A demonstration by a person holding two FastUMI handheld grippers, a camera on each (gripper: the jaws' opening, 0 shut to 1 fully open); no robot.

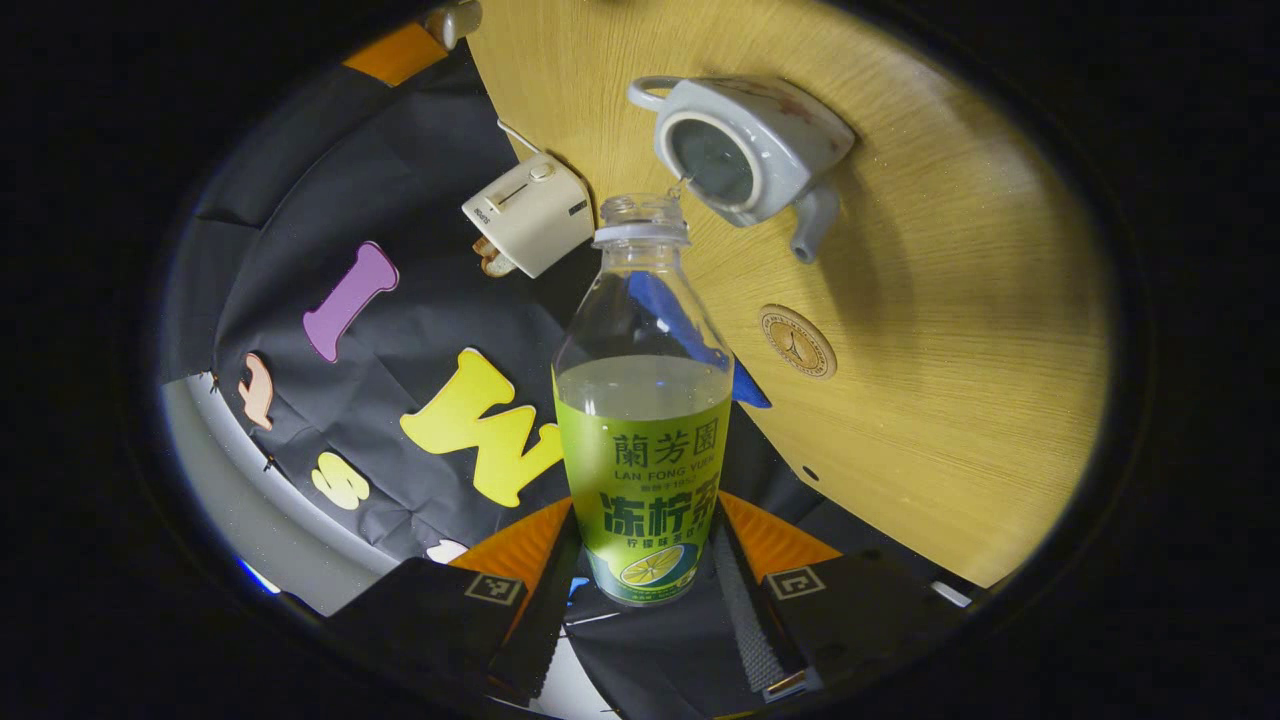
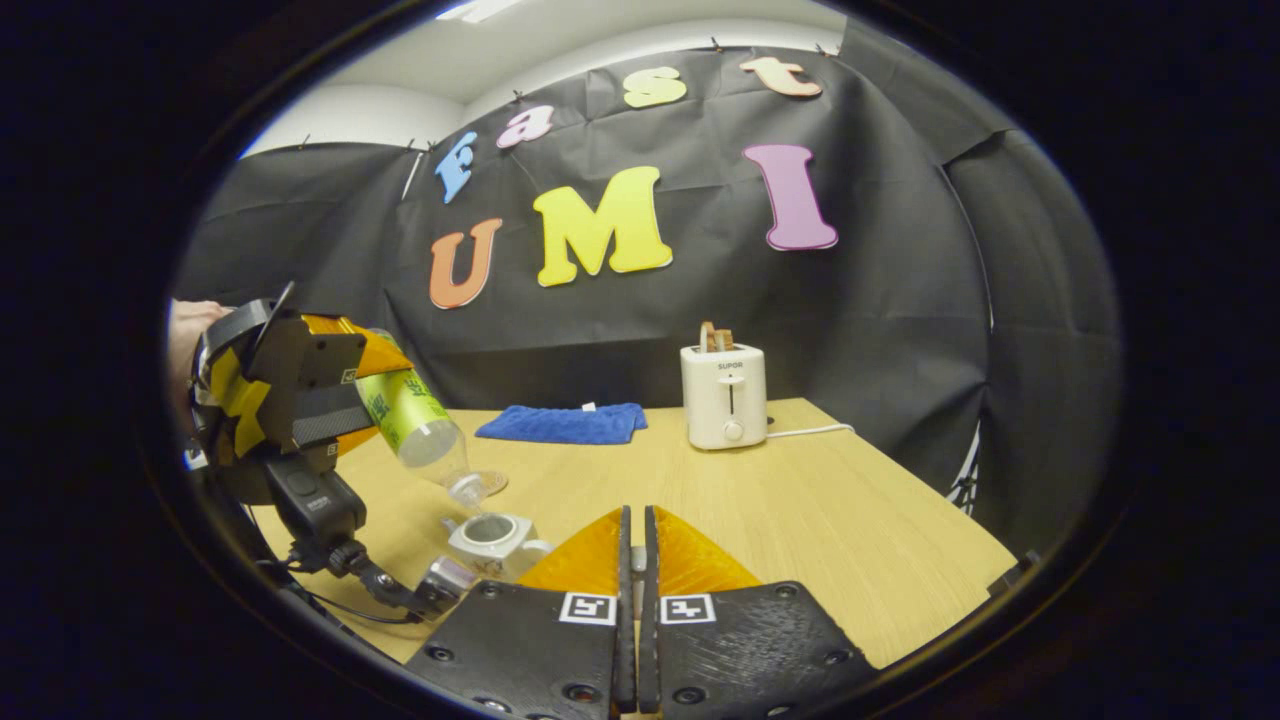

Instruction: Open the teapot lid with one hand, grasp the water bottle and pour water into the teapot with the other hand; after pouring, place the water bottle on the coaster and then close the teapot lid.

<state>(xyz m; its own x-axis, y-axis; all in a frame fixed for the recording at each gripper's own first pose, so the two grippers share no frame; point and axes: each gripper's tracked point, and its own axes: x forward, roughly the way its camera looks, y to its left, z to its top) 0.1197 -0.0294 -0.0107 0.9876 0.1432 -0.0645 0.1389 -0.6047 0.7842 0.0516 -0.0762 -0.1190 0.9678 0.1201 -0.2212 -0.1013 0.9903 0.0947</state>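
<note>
The left tool (image 1: 645,570) is clamped on the bottle (image 1: 642,420), tilted mouth-down just above the open teapot (image 1: 745,150) on the worktop (image 1: 950,330). The right tool (image 2: 634,545) is closed together, perhaps on the lid. The coaster (image 1: 797,341) lies near the teapot.

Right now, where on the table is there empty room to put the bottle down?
Bare wood lies right of the teapot, in front of the toaster. The coaster is free too. It's crowded around the teapot, beneath the tilted bottle.

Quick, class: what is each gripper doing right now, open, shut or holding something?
Left gripper: shut on the water bottle, tilted over the open teapot.
Right gripper: shut; whether it pinches anything cannot be told.
</note>
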